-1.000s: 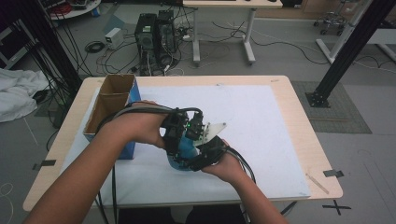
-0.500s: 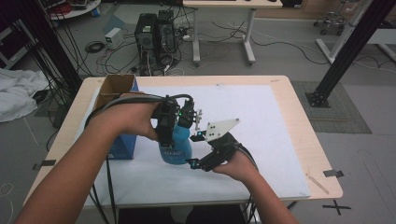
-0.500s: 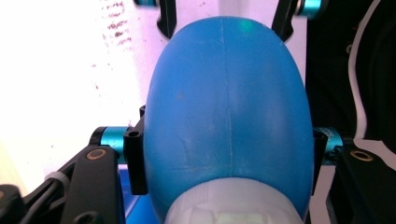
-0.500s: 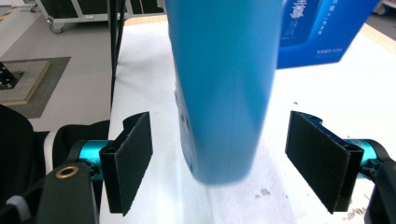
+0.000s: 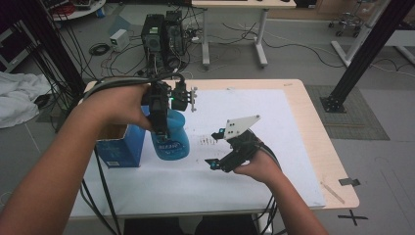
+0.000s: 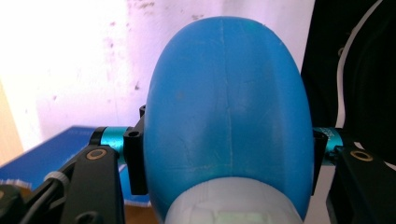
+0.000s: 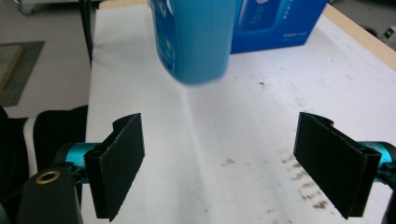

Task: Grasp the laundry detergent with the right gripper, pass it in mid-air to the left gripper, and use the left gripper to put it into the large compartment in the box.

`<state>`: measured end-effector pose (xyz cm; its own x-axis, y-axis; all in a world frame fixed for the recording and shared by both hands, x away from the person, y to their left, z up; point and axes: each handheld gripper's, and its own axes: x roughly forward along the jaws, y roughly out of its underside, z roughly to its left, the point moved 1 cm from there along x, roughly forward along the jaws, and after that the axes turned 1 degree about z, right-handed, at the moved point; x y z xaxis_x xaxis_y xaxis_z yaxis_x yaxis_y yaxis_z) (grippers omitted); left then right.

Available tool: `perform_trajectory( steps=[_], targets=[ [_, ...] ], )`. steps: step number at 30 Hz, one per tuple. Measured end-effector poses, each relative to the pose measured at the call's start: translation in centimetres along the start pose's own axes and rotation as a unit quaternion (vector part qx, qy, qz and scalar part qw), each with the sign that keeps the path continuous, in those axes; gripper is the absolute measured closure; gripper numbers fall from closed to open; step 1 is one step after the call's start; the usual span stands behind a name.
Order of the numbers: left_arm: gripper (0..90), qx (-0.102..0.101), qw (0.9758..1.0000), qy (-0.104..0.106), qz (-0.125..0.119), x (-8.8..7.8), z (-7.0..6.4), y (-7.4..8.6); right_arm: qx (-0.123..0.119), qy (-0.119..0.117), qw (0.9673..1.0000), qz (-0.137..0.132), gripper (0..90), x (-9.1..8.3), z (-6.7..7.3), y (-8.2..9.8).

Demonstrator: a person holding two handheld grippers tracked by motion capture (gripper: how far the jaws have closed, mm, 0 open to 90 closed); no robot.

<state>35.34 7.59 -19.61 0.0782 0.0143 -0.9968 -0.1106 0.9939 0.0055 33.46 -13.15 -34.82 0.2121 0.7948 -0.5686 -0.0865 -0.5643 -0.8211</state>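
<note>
The left gripper (image 5: pixel 164 128) is clamped on a blue bottle (image 5: pixel 170 134), gripping it high on the body from above. In the left gripper view the bottle (image 6: pixel 226 112) sits squarely between the two black jaws, both pressed against its sides, with its pale neck nearest the camera. The bottle hangs upright and clear of the surface, over the left half of the desk (image 5: pixel 303 105), just to the right of a blue box (image 5: pixel 117 149). In the right gripper view the bottle's (image 7: pixel 194 39) rounded base is off the white sheet (image 7: pixel 210 140) with clear space under it; the bottle is blurred there.

The blue box stands near the left edge of the desk, its top open. In the right gripper view the box (image 7: pixel 280 21) lies behind the bottle, on the white sheet.

The right gripper (image 5: pixel 218 149) is released: its jaws stand wide apart with nothing between them. It is held low over the white sheet (image 5: pixel 244 98), right of the bottle and near the desk's front edge, pointing left toward the bottle and apart from it. A grey three-cornered plate (image 5: pixel 241 126) sits on top of it.

Small dark specks (image 5: pixel 208 141) mark the sheet between the bottle and the right gripper.
</note>
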Motion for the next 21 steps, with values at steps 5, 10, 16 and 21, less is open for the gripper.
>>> perform_trajectory(
  steps=[5,10,16,21],
  targets=[
    [38.7,-0.043,0.9990,0.006,-0.005,-1.0,1.1,1.2,-0.001,0.000,0.9997,0.023,13.4,-0.7,-0.8,-0.4],
    [38.7,-0.078,0.9968,0.009,-0.016,-2.4,2.3,2.4,-0.006,0.002,0.9990,0.045,13.3,-1.1,-1.3,-0.4],
    [38.7,-0.125,0.9920,0.006,-0.010,-4.3,3.6,3.8,-0.008,-0.006,0.9972,0.074,12.7,-0.9,-1.4,-0.4],
    [38.6,-0.166,0.9861,0.004,-0.009,-5.7,4.7,5.4,-0.010,-0.010,0.9960,0.089,12.5,-0.8,-1.6,-0.3]
  ],
)
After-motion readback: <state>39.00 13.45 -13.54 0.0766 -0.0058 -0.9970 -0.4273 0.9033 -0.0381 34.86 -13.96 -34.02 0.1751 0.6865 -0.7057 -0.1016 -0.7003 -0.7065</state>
